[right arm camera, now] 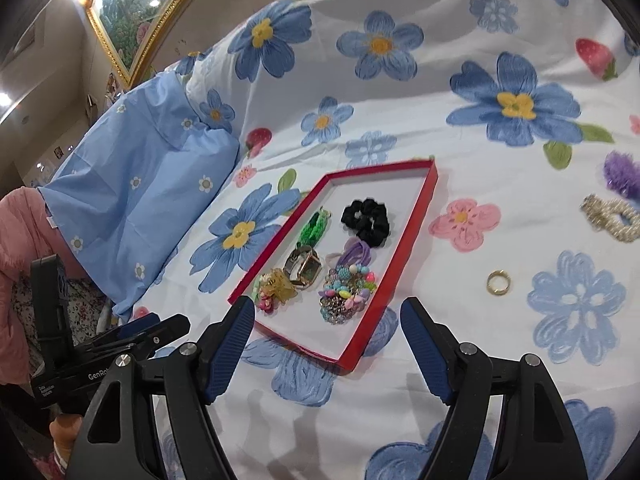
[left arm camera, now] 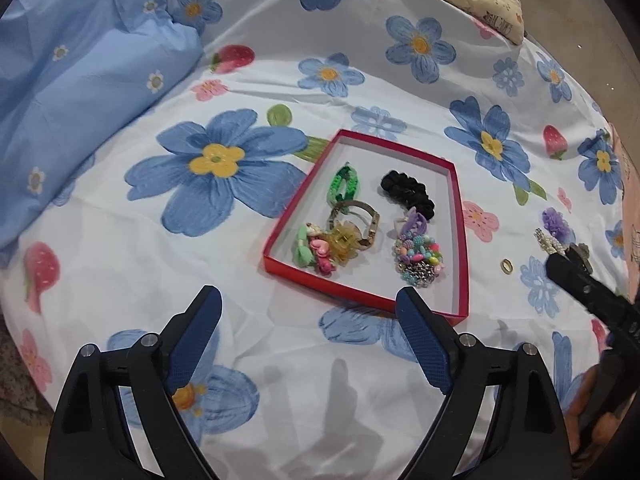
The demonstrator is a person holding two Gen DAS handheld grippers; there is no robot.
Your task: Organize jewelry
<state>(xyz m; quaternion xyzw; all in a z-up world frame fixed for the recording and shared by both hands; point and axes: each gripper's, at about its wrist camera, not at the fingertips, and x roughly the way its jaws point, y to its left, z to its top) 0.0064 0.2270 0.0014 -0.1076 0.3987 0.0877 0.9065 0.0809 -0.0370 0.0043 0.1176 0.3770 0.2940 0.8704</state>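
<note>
The only writing that can be read is on the body of the left gripper (right arm camera: pixel 120 330) as seen from the right wrist camera: white letters "GenRo", cut off by the arm in front, and a small label below it too tiny to make out.

A shallow red box (left arm camera: pixel 462 236) with a white floor lies on a bedsheet (left arm camera: pixel 120 272) printed with blue flowers and strawberries. Inside the box, a green braided band (left arm camera: pixel 343 185) lies toward the far left corner and a black scrunchie (left arm camera: pixel 406 192) toward the far right. In front of the green band sits a watch (left arm camera: pixel 362 224) with a gold-coloured strap, and nearer the box's front left corner a yellow hair claw (left arm camera: pixel 344 246) lies against a small heap of pink and green clips (left arm camera: pixel 314 254). A pile of coloured beads (left arm camera: pixel 418 258) with a purple tie (left arm camera: pixel 412 216) at its far end fills the box's right side.

Outside the box, to its right, a gold ring (right arm camera: pixel 498 282) lies on the sheet. Further right of the box are a pearl hair clip (right arm camera: pixel 612 218) and a purple fluffy piece (right arm camera: pixel 622 172).

The left gripper's jaws stand wide apart in front of the box's near edge, with nothing between them. The right gripper (right arm camera: pixel 328 344) is likewise spread wide and empty, its fingers framing the box's near corner without touching it.
</note>
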